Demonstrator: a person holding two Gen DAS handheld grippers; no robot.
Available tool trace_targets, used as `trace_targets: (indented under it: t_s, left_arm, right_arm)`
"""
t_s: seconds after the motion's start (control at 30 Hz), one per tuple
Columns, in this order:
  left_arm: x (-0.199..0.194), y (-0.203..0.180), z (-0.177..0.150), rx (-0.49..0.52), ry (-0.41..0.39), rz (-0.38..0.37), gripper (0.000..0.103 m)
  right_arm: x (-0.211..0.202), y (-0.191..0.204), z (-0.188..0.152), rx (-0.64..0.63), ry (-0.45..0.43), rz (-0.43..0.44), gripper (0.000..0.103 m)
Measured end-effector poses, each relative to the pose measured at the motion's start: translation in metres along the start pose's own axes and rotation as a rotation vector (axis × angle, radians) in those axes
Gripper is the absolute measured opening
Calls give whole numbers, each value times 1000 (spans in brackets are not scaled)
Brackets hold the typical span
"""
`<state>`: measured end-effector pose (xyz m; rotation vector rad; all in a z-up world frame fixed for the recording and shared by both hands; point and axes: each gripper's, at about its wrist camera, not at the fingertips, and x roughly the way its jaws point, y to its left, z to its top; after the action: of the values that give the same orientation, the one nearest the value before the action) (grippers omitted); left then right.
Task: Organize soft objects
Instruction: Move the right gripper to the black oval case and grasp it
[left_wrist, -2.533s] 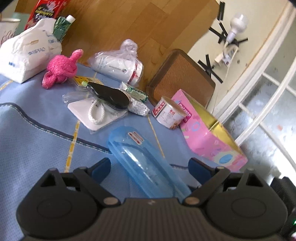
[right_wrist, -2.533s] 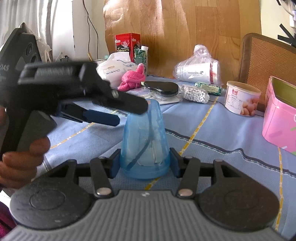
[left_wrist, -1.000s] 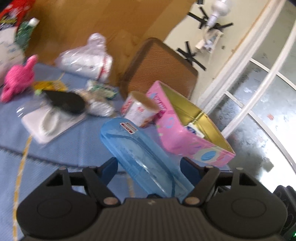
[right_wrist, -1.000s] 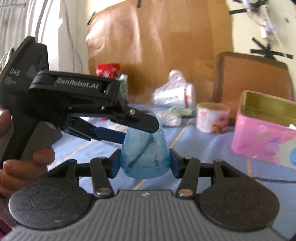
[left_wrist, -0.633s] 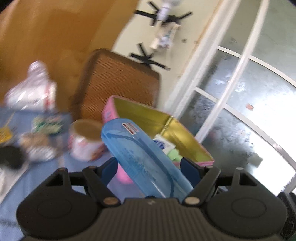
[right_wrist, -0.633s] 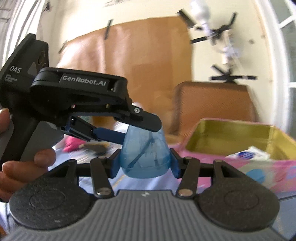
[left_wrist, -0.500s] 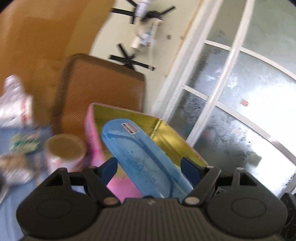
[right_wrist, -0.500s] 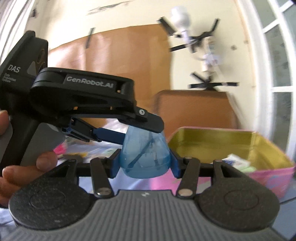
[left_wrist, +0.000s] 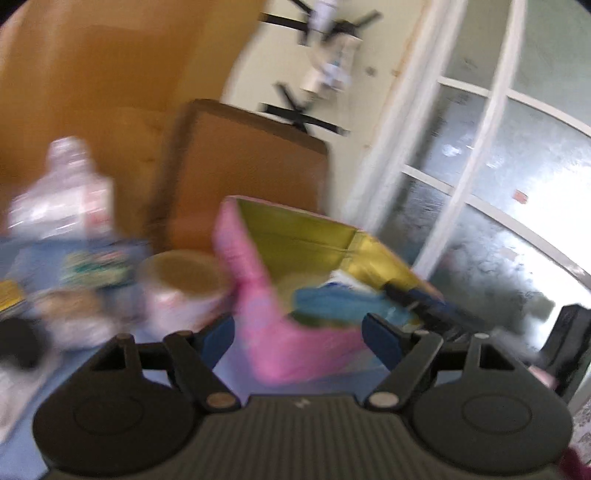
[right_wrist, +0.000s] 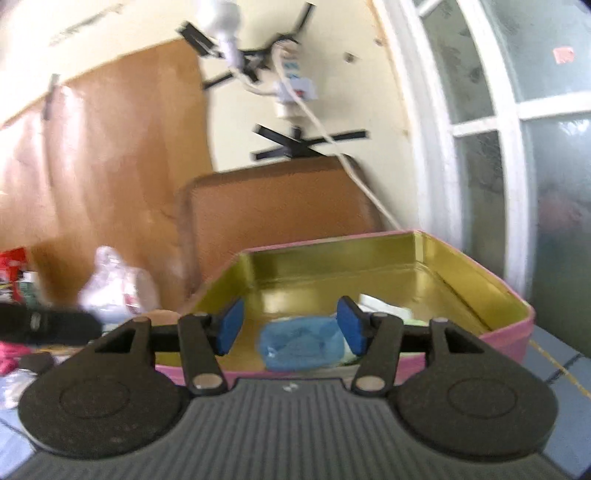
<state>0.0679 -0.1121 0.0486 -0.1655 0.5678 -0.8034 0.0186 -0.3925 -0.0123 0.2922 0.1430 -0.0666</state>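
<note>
Right tool (right_wrist: 288, 330) open, blue case (right_wrist: 301, 347) inside pink tin (right_wrist: 509, 334)

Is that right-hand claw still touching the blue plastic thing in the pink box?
Apart. In the right wrist view the right gripper stands open, and the blue plastic case lies inside the pink tin beyond the pads, with tin showing between.

Bright window daylight, heavy motion blur
</note>
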Motion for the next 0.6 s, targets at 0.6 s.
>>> trace_targets:
  t_s: [0.6]
  left_arm:
    - [-127, 127, -66, -157, -212, 473, 82]
  right_arm:
    - [109, 233, -24, -516, 336, 685, 82]
